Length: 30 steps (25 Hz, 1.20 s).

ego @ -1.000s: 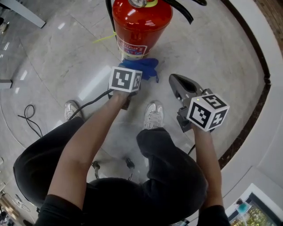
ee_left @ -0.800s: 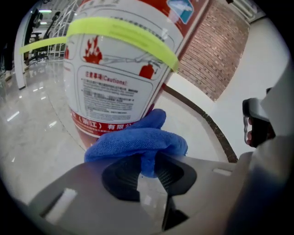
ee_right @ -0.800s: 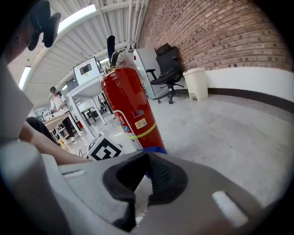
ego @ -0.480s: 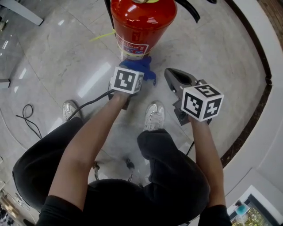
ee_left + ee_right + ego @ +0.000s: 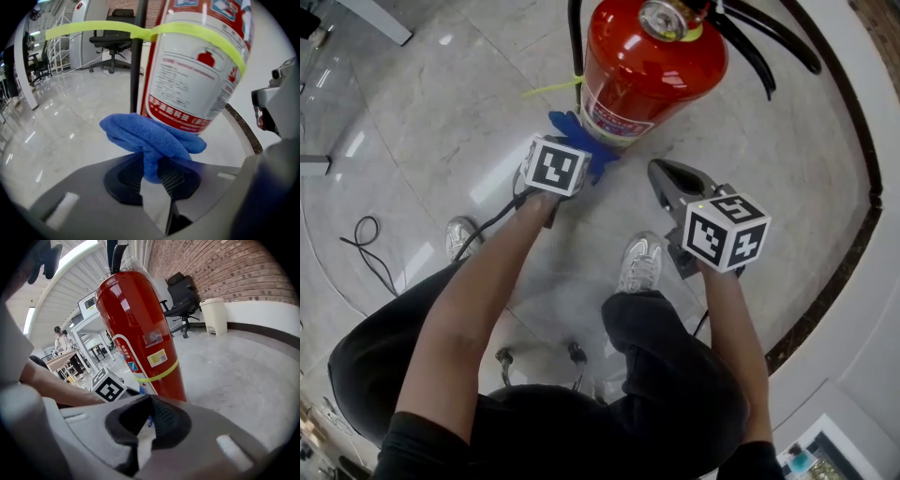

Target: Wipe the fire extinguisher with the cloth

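Fire extinguisher: wipe in hand, cloth at the lower body.

The left tool pinches the blue cloth between its pads. The bunched cloth projects ahead of the tips, touching or all but touching the bottom edge of the label on the red cylinder, which stands on the floor directly ahead of both tools. The right tool is pressed together on nothing, just right of the cylinder and apart from it. Judged: a wiping stroke low on the body. The next move calls for a firm pinch, pressure against the curved wall and a sweep round or upward. The cylinder stands unsupported and could rock.
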### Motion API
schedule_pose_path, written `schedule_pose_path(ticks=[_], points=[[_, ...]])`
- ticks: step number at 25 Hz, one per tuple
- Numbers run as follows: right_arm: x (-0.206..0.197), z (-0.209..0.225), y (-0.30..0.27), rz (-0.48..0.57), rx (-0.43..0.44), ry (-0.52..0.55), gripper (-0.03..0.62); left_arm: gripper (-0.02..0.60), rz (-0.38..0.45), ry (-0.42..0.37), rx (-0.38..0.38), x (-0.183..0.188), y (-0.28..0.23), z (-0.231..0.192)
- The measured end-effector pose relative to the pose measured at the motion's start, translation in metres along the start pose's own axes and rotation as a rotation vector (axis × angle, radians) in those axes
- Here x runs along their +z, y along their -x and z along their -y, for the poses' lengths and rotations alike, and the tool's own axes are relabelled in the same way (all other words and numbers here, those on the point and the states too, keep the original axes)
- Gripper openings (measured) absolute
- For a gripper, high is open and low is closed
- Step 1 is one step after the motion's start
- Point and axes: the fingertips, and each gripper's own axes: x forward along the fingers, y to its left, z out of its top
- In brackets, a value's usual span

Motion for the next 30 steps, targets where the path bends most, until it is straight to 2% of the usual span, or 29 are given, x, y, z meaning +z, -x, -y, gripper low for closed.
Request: schedule_pose_path(ticks=[4, 8, 12, 20, 26, 28, 30], points=[[0.002, -0.003, -0.003, -0.015, 0.005, 0.018, 0.003, 0.084, -0.021, -0.036, 0.008, 0.010, -0.007, -0.025], [0.000, -0.001, -0.006, -0.020, 0.008, 0.008, 0.003, 0.084, -0.006, -0.068, 0.011, 0.029, -0.017, -0.045], [-0.007, 0.007, -0.011, -0.033, 0.009, -0.008, 0.003, 0.083, -0.002, -0.091, 0.000, 0.034, -0.023, -0.048], [-0.014, 0.010, -0.002, -0.011, 0.015, -0.051, 0.003, 0.080, -0.081, -0.077, -0.033, -0.005, -0.010, -0.008], [-0.019, 0.009, 0.024, 0.045, 0.004, -0.098, 0.003, 0.080, -0.076, -0.015, -0.035, -0.012, 0.001, 0.023], [-0.025, 0.009, 0.032, 0.051, 0.000, -0.112, 0.003, 0.080, -0.083, -0.001, -0.068, -0.016, 0.002, 0.040], [-0.034, 0.009, 0.036, 0.052, 0.000, -0.123, 0.003, 0.081, -0.083, 0.021, -0.135, -0.016, 0.004, 0.064]])
